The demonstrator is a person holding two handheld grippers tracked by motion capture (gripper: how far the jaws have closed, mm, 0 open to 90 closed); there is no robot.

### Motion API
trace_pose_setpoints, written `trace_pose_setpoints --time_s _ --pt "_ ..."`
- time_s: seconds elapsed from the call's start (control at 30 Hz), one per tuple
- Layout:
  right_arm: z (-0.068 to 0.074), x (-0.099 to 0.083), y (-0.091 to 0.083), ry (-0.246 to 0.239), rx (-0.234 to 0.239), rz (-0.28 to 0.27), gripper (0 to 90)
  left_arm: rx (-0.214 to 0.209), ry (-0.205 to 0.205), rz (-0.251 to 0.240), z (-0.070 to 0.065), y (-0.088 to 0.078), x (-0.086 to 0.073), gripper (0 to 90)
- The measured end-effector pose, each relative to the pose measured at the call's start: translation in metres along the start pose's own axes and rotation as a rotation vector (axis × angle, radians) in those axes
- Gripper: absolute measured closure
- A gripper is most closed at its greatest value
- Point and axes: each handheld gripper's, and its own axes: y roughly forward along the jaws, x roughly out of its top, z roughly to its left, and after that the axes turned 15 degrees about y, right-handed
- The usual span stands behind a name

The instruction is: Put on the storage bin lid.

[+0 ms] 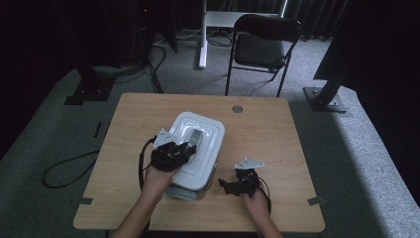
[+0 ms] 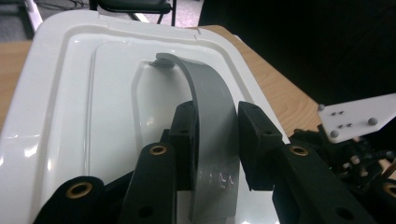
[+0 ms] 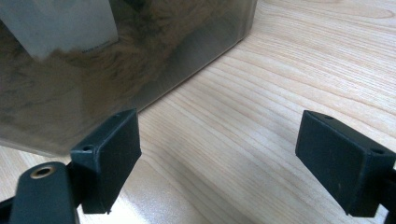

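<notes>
- The left gripper was clamped on the grey carrying handle, raised from the white lid, probably for lifting.
- The right gripper waited wide open, holding nothing, beside the translucent storage box on the wooden table.

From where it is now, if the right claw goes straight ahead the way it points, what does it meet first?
Probably the clear side wall of the storage box. The right claw stands open just above the table, with the wall close ahead and to its left. Depth is hard to judge.
</notes>
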Motion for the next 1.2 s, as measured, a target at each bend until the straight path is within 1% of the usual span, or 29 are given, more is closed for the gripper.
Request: trace_pose_setpoints --time_s 0.1,0.13,0.2,0.23,0.33,0.37,0.53,0.6,0.63,0.7,0.8,0.87,0.9,0.93,1.0,1.07,1.13,1.17,1.2 --pt "0.001 0.0 0.0 -0.003 0.0 0.001 13.3 0.003 -0.01 -0.003 -0.002 0.002 -0.002 70.1" --pt "0.001 0.0 0.0 -0.003 0.0 0.001 13.3 -0.003 -0.023 -0.004 -0.003 0.003 -0.003 70.1" --pt "0.002 0.0 0.001 -0.002 -0.002 0.003 13.3 -0.003 -0.027 -0.003 -0.005 0.005 -0.004 70.1" --pt "0.002 0.0 0.001 -0.002 -0.003 0.004 13.3 -0.001 -0.041 -0.003 -0.007 0.008 -0.007 70.1" --pt "0.001 0.0 0.001 -0.001 -0.002 0.005 13.3 0.003 -0.052 -0.003 -0.008 0.01 -0.009 70.0" --pt "0.001 0.0 0.001 -0.002 -0.002 0.003 13.3 0.009 -0.064 -0.007 -0.008 0.011 -0.01 70.1" --pt "0.0 0.0 0.001 0.0 -0.001 0.003 13.3 0.009 -0.07 -0.005 -0.011 0.011 -0.011 70.0" --pt "0.0 0.0 0.001 0.0 0.001 0.004 13.3 0.013 -0.066 -0.007 -0.012 0.01 -0.011 70.0" --pt "0.0 0.0 0.001 0.002 0.002 0.003 13.3 0.022 -0.062 -0.004 -0.012 0.009 -0.013 69.9" --pt "0.001 0.0 0.001 0.002 0.004 0.003 13.3 0.032 -0.072 -0.003 -0.011 0.009 -0.016 69.7" --pt "0.001 -0.001 0.001 0.001 0.003 0.004 13.3 0.029 -0.083 -0.006 -0.009 0.011 -0.02 69.7" --pt "0.001 -0.001 0.002 0.0 0.002 0.006 13.3 0.034 -0.079 -0.005 -0.01 0.011 -0.02 69.7" --pt "0.001 -0.001 0.002 0.001 0.002 0.008 13.3 0.046 -0.058 0.005 -0.013 0.013 -0.019 69.7" --pt "0.0 -0.001 0.002 0.003 0.003 0.009 13.3 0.049 -0.055 0.009 -0.014 0.014 -0.019 69.7" --pt "0.001 -0.001 0.002 0.0 0.003 0.01 13.4 0.049 -0.056 0.012 -0.014 0.015 -0.02 70.0" --pt "0.001 -0.001 0.002 0.0 0.002 0.01 13.3 0.045 -0.069 0.015 -0.013 0.016 -0.02 70.0" --pt "0.001 -0.001 0.002 0.003 0.004 0.009 13.3 0.038 -0.067 0.02 -0.012 0.015 -0.02 69.8" --pt "0.001 -0.001 0.002 0.003 0.004 0.007 13.3 0.04 -0.056 0.025 -0.012 0.016 -0.019 69.8" --pt "0.001 -0.001 0.001 0.004 0.004 0.006 13.3 0.036 -0.054 0.026 -0.011 0.015 -0.018 69.3"
